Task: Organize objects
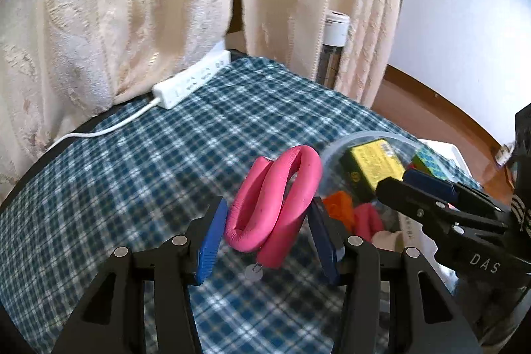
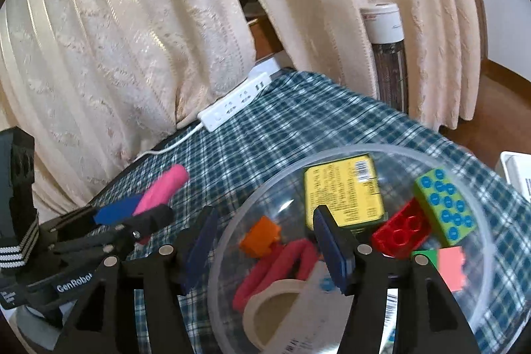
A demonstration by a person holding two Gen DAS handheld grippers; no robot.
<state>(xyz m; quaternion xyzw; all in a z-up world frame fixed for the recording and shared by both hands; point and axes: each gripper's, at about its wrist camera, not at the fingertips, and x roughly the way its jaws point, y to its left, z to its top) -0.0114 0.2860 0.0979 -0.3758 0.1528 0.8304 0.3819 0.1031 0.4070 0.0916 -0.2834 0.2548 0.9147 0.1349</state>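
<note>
The left gripper (image 1: 265, 238) is clamped on a folded pink foam roller (image 1: 275, 204), its blue pads pressing the coil from both sides and holding it above the checked cloth of the counter (image 1: 132, 188), just beside the clear plastic bowl (image 1: 332, 151).

The right gripper (image 2: 265, 251) has its jaws partly apart with nothing between them; one blue finger hangs outside the bowl's (image 2: 232, 221) near rim and the other inside it.

In the bowl lie a yellow box (image 2: 341, 188), a green block with blue dots (image 2: 444, 208), a red brick (image 2: 401, 231), an orange brick (image 2: 262, 234), a pink-and-green block (image 2: 448, 264), a second pink roller (image 2: 275, 267) and a roll of tape (image 2: 265, 314).

The bowl sits near the counter's right edge. At the far edge, against the cream curtain (image 2: 132, 38), lies a white power strip (image 2: 235, 105).
</note>
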